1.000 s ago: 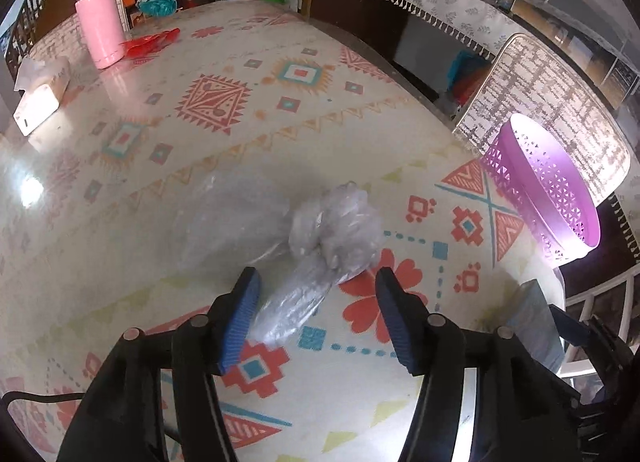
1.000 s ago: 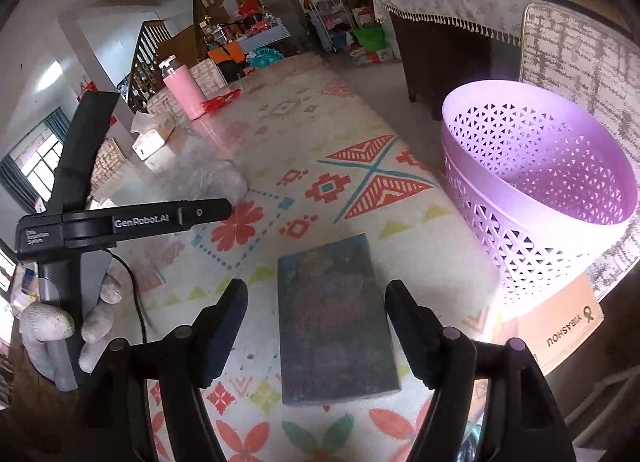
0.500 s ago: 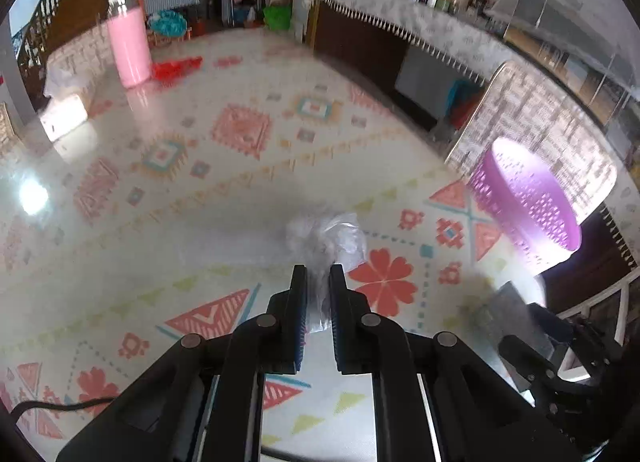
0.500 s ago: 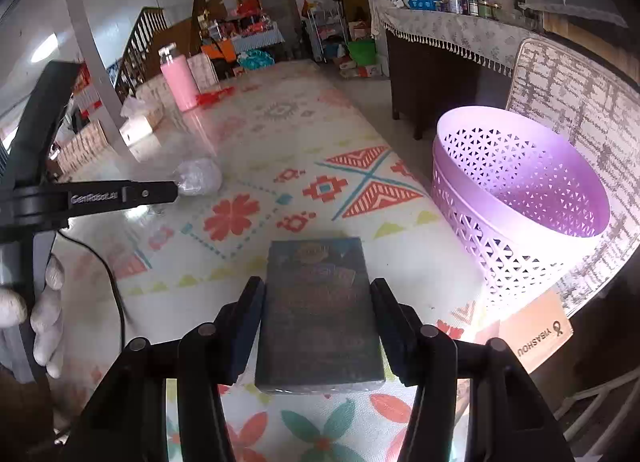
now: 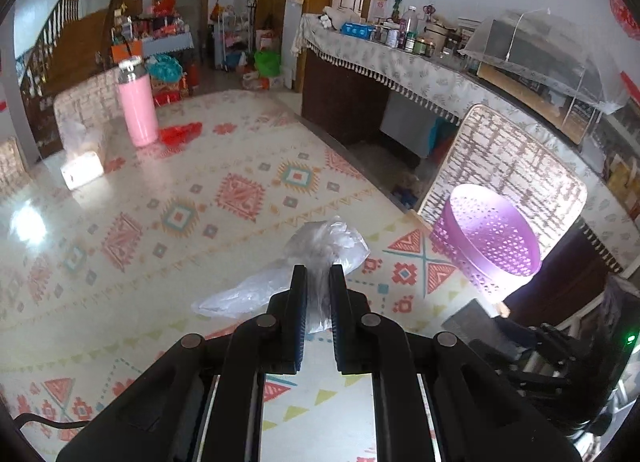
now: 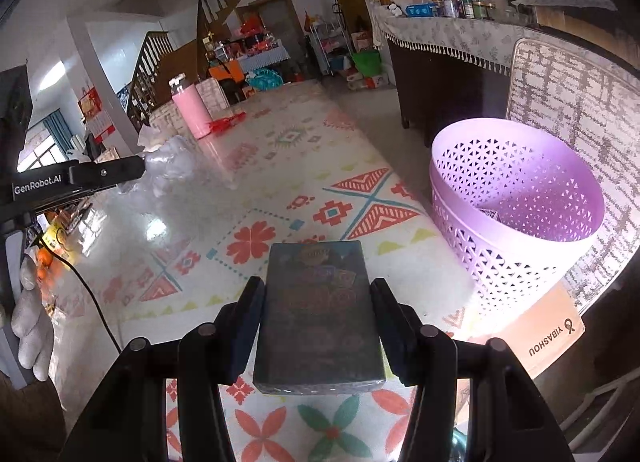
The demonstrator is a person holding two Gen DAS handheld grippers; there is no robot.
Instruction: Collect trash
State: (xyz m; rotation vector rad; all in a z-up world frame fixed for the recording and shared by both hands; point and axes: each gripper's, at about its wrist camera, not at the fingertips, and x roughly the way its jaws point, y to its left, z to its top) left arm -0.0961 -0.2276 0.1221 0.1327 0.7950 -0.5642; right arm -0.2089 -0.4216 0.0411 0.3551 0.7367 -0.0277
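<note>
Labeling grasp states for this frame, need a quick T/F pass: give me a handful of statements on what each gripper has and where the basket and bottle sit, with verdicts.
1. The left gripper is shut on the clear plastic bag. True.
2. The right gripper holds nothing. False: its pads are against the sides of the dark box.
3. The purple basket lies tipped on its side. False: it stands upright at the table edge, mouth up.
4. The pink bottle stands upright at the far end of the table. True.
5. The purple basket is completely empty. False: a small printed item lies inside.
</note>
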